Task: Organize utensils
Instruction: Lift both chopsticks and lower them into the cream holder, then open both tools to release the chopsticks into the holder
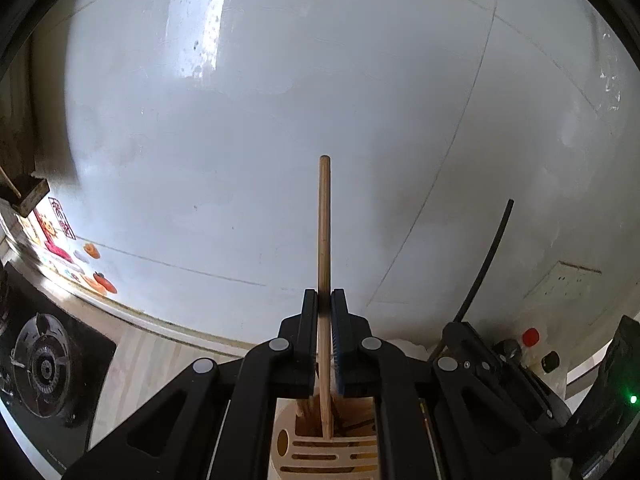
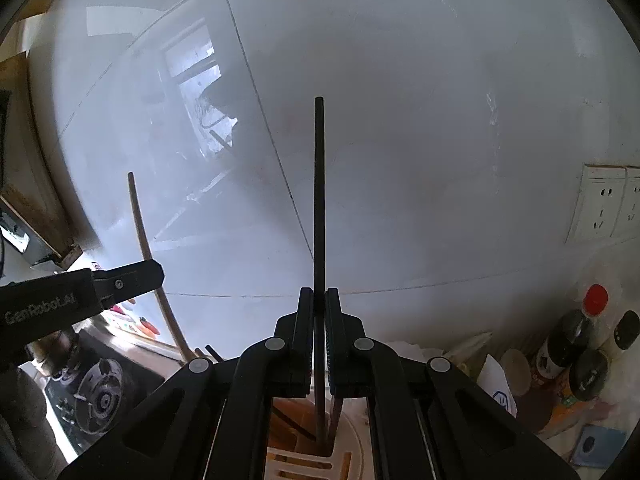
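Note:
My left gripper (image 1: 324,298) is shut on a light wooden chopstick (image 1: 324,224) that stands upright, its lower end inside a cream slotted utensil holder (image 1: 332,456). My right gripper (image 2: 319,296) is shut on a thin dark chopstick (image 2: 319,192), also upright, its lower end down in the same utensil holder (image 2: 304,462). In the right wrist view the left gripper (image 2: 154,274) shows at the left with the wooden chopstick (image 2: 140,220). The dark chopstick (image 1: 486,258) shows at the right of the left wrist view. Other sticks lean inside the holder.
A white tiled wall (image 1: 280,120) fills both views close ahead. A black gas stove (image 1: 44,364) sits at the left. Sauce bottles (image 2: 568,344) with red and black caps stand at the right, below wall sockets (image 2: 604,208). Colourful stickers (image 1: 94,276) line the wall's base.

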